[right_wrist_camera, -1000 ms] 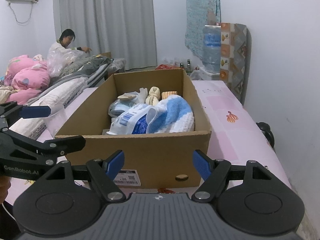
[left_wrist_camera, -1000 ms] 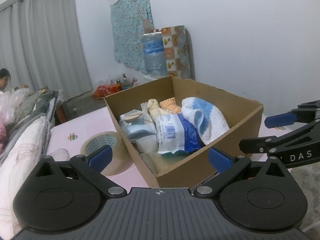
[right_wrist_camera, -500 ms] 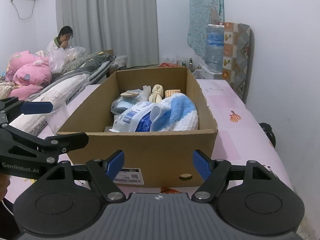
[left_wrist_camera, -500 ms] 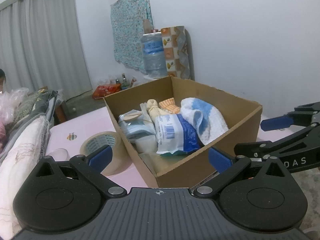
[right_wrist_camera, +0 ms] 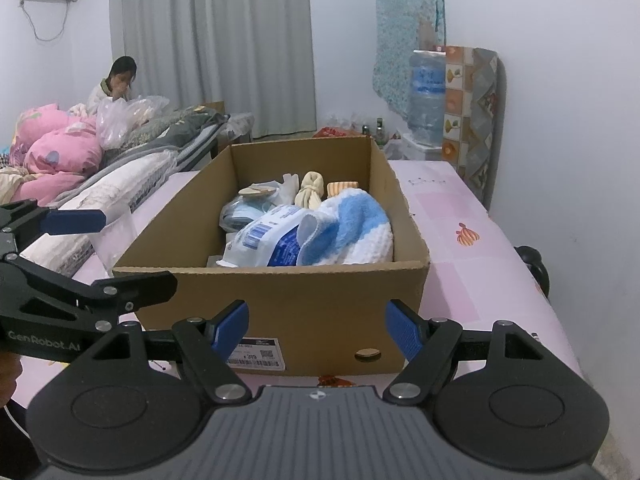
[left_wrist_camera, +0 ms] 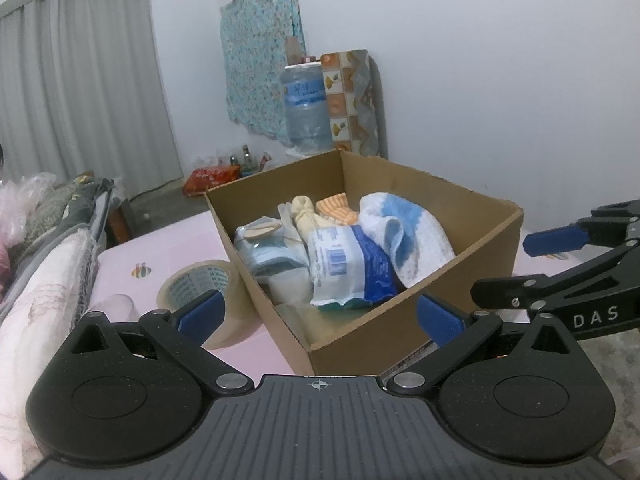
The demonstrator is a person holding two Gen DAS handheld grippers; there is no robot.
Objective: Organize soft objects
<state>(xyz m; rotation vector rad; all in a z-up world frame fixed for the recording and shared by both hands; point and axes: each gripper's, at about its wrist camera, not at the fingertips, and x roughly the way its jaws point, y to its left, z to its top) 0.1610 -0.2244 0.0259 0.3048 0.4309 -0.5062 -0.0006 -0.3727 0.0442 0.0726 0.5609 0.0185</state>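
Soft objects, among them a blue-and-white knitted cloth, a plastic-wrapped pack and rolled socks, lie heaped inside the cardboard box on the pink table. Left gripper and right gripper hover short of the box, jaws spread and empty, apparently positioned to survey the contents.

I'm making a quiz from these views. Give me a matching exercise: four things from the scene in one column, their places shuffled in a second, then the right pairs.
Things:
1. tape roll
2. blue and white towel
3. water jug
4. shipping label

Places:
A. on the outside of the box
B. inside the box
C. on the pink tabletop beside the box
D. by the far wall

Pairs: 1-C, 2-B, 3-D, 4-A
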